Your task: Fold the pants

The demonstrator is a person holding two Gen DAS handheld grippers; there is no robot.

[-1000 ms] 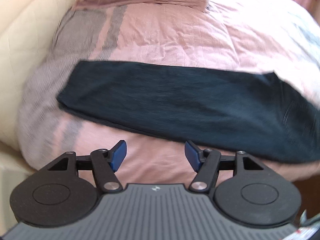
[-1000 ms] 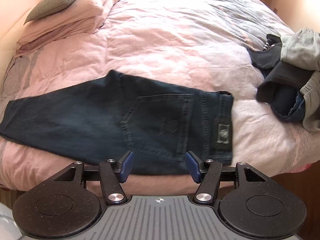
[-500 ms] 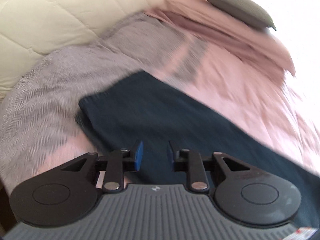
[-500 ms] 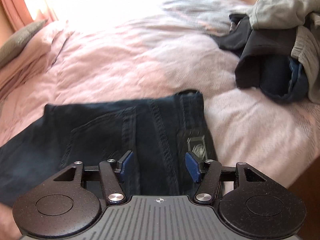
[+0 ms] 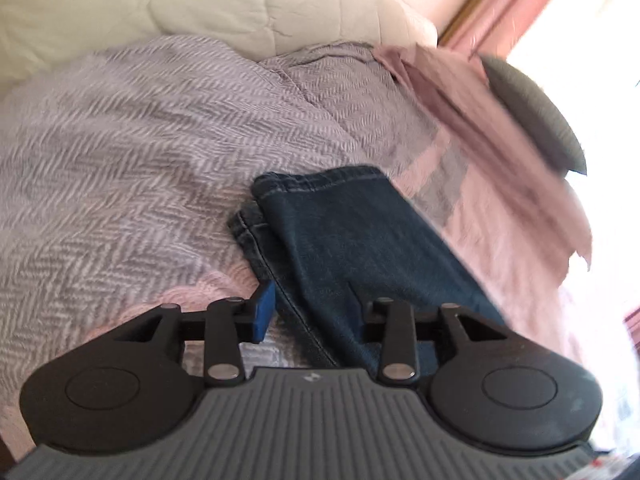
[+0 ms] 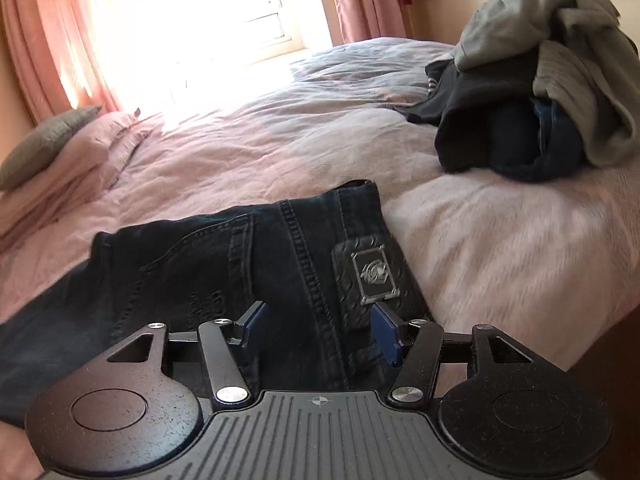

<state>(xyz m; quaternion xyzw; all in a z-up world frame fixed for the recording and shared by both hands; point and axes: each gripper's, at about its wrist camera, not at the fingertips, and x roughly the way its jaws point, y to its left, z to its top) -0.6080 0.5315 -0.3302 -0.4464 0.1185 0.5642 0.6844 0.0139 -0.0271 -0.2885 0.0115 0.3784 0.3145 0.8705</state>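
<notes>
Dark denim pants (image 6: 256,264) lie flat across the near edge of a bed (image 6: 500,240) covered in pink bedding, already doubled leg over leg, as a person brings a hand-held tool to each end.

The left tool (image 5: 310,312) hangs over the stacked leg hems (image 5: 320,184), its jaws opening, with the near seam of the leg running up between them; the blue pads do not look to be pressing the cloth. The right tool (image 6: 316,328) stands released over the waistband, its jaws parted either side of the belt-loop seam, with the leather brand patch (image 6: 370,270) just beyond the right pad.

The step in hand appears to be taking hold of both ends for the fold that brings hem to waist. Doing it well likely means dropping each tool low enough to catch every layer at once, the two hems on the left, both thicknesses of waistband on the right, and biting well in from the edge so the heavy denim does not slip out on the lift. Both ends probably want to rise together, so the legs stay aligned.

A grey cushion (image 6: 44,144) rests on pink pillows at the far left of the bed, and a heap of other clothes (image 6: 540,80) sits well apart at the far right.
</notes>
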